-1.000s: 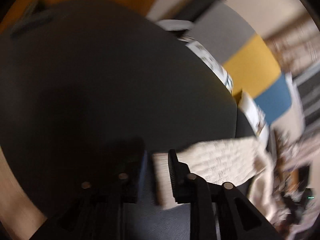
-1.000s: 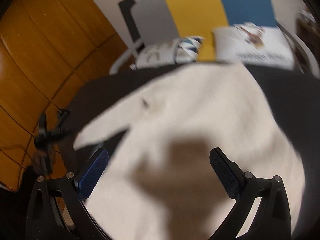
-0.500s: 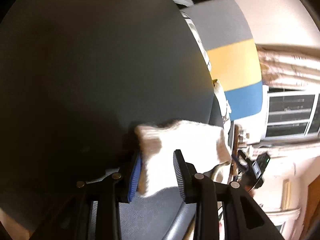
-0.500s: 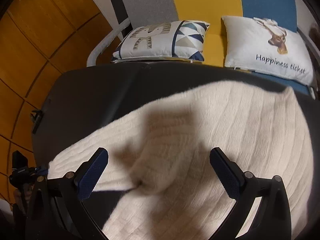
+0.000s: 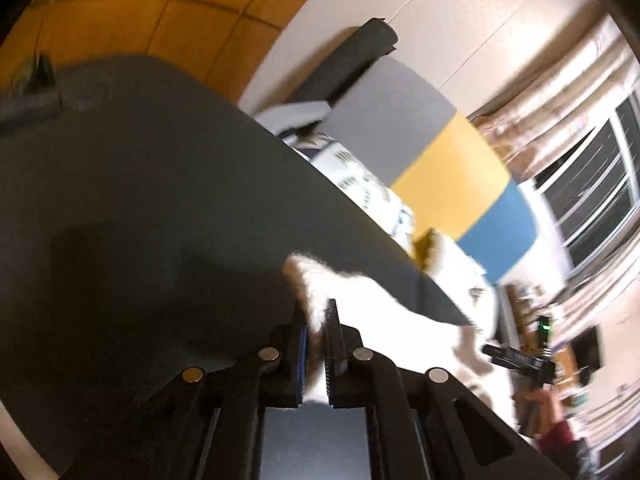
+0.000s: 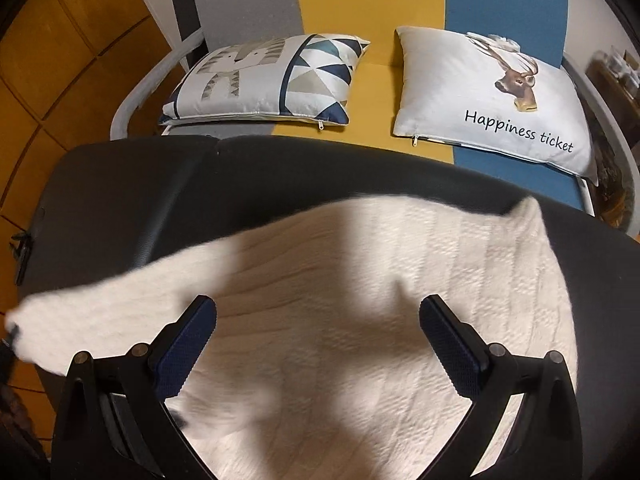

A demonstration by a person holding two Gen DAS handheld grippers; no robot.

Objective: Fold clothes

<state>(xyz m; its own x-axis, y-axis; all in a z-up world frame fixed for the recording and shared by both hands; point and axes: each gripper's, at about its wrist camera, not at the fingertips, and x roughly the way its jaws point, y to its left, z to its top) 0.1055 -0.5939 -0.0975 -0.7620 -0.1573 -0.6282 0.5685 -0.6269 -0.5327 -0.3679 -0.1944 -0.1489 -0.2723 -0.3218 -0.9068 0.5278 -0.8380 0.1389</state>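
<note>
A cream knitted sweater (image 6: 360, 280) lies spread on the dark table (image 6: 160, 184). Its sleeve (image 6: 80, 312) stretches out to the left, lifted off the table. My left gripper (image 5: 318, 320) is shut on the sleeve's cuff (image 5: 316, 280), and the rest of the sweater (image 5: 392, 320) trails away to the right. My right gripper (image 6: 318, 344) hovers open over the sweater's body with nothing between its blue pads (image 6: 184, 348). At the right of the left wrist view I see my right gripper (image 5: 520, 360) held in a hand.
Behind the table stands a grey, yellow and blue sofa (image 6: 376, 80) with two cushions, a patterned one (image 6: 264, 80) and a white deer one (image 6: 492, 96). Orange wall panels (image 6: 60, 60) lie to the left. A window (image 5: 592, 184) and curtains show at the right.
My left gripper has closed on the sleeve cuff and pulled the sleeve out to the left, straightening it. The right gripper stays open above the sweater.
</note>
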